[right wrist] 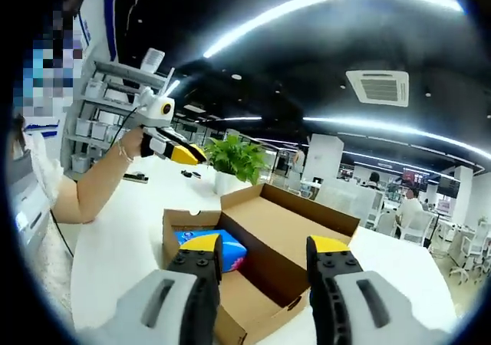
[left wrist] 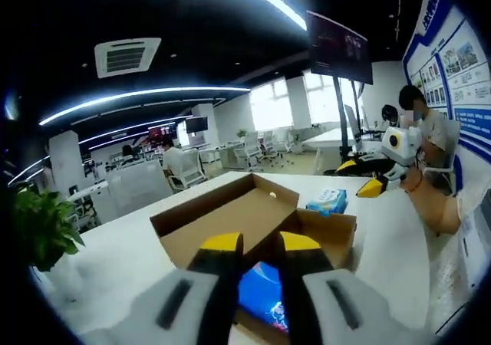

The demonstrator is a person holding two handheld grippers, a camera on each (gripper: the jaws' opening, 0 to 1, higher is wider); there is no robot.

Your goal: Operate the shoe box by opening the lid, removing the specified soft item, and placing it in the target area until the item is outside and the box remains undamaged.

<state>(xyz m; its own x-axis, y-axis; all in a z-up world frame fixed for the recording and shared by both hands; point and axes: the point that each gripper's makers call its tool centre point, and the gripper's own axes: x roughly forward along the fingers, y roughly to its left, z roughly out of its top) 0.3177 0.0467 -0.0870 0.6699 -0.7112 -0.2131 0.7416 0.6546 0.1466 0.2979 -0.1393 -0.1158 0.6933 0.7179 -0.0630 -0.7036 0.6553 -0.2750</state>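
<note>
Left gripper view: left gripper (left wrist: 261, 245) released, yellow-tipped jaws apart over the shoe box (left wrist: 253, 222) — brown corrugated card, lid flapped back, on the white worktop (left wrist: 123, 261). Glossy blue soft item (left wrist: 261, 295) lies inside. A tissue pack (left wrist: 327, 201) just beyond; potted plant (left wrist: 38, 230) at left.

Right gripper view: right gripper (right wrist: 265, 257) released, jaws wide above the box — blue item in its near corner.

Open shoe box (left wrist: 253, 215), blue soft item (left wrist: 262, 295) between left tongs (left wrist: 261, 244)
</note>
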